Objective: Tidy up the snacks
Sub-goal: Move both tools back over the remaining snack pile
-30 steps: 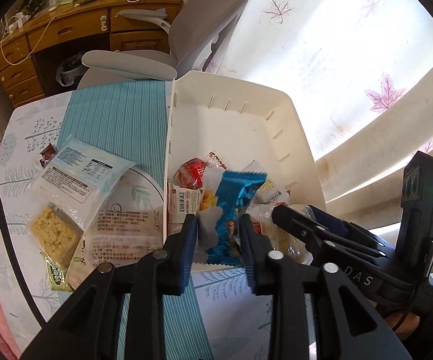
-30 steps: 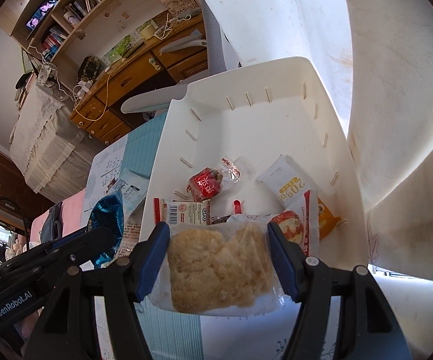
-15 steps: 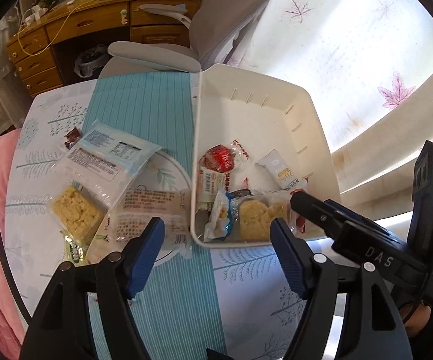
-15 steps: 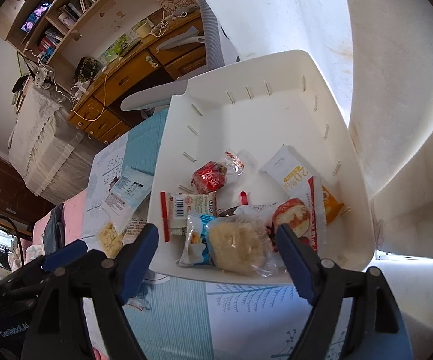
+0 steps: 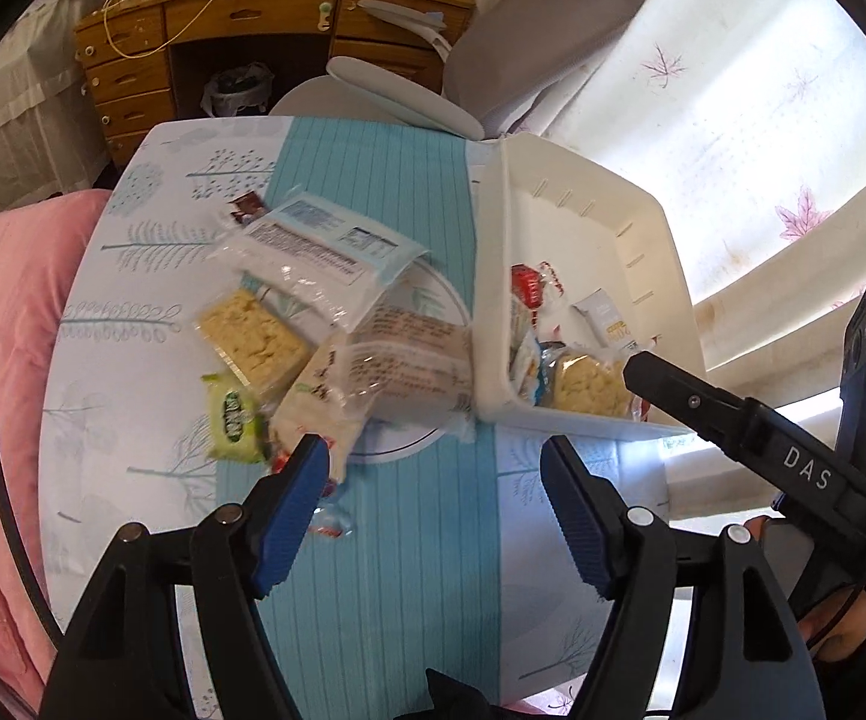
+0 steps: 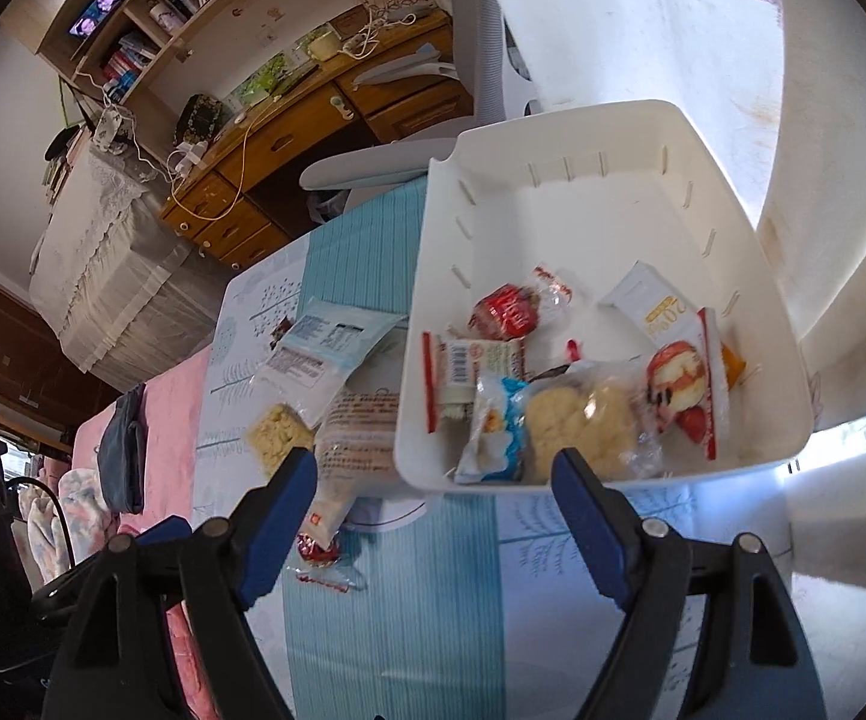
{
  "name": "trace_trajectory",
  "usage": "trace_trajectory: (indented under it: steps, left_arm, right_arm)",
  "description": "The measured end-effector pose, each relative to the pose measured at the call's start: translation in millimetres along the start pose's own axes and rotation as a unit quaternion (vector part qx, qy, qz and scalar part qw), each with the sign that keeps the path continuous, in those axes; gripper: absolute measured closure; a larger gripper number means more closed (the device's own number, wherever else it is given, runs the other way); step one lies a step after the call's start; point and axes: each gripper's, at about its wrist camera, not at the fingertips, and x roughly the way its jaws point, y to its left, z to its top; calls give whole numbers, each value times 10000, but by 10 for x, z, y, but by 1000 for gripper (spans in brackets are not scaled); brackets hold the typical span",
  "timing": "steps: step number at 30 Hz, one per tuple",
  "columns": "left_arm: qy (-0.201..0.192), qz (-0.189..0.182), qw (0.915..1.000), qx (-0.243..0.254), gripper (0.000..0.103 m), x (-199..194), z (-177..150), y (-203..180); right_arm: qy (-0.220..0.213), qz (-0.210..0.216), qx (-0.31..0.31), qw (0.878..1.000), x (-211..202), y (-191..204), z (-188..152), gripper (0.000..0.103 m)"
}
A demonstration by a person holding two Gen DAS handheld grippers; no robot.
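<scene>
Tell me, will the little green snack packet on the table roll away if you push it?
Probably not: the green snack packet looks flat and pillow-shaped, so it should slide on the tablecloth. It looks small and likely light. Its shiny wrapper may be slippery.

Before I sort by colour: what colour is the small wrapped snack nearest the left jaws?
Green snack, clearest in the left wrist view.

White bin (image 6: pixel 751 252), teal striped runner (image 5: pixel 372 180), blue-padded tools, pink bedding (image 5: pixel 6 300).

My tool (image 5: pixel 433 480) with matt black plastic arms and ribbed blue pads (image 5: pixel 288 516), smooth white plastic bin (image 6: pixel 751 300), glossy crinkled film snack wrappers (image 5: pixel 324 252), striped teal cloth (image 5: pixel 372 570) on my worktop, varnished wooden desk (image 5: pixel 240 18)
</scene>
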Motion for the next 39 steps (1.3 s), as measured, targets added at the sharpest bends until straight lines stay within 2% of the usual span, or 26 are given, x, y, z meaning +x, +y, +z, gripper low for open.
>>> trace_trajectory:
  steps: [4, 10, 19, 27, 31, 39]
  left_arm:
    - [-16, -32, 10000, 6, 26, -158, -120, 316]
    - [92, -127, 9998, 156, 26, -316, -243, 762]
    - [182, -304, 9984, 449, 23, -447, -250, 1267]
    - [162, -329, 9955, 872, 22, -494, -138, 1490]
    - [200, -328, 9950, 920, 17, -452, -70, 1551]
    - [347, -187, 9958, 832, 16, -166, 125, 1617]
  right_arm:
    - [-21, -82, 51, 10000, 17, 266, -182, 22]
    - [-48, -308, 160, 9994, 59, 583, -452, 22]
    - [-209, -480, 563, 9970, 153, 988, -875, 22]
    - [-314, -504, 970, 9935, 326, 1197, -1238, 22]
    - [-271, -560, 1046, 9926, 413, 1235, -1338, 22]
    - [-204, -682, 726, 9948, 625, 1241, -1513, 22]
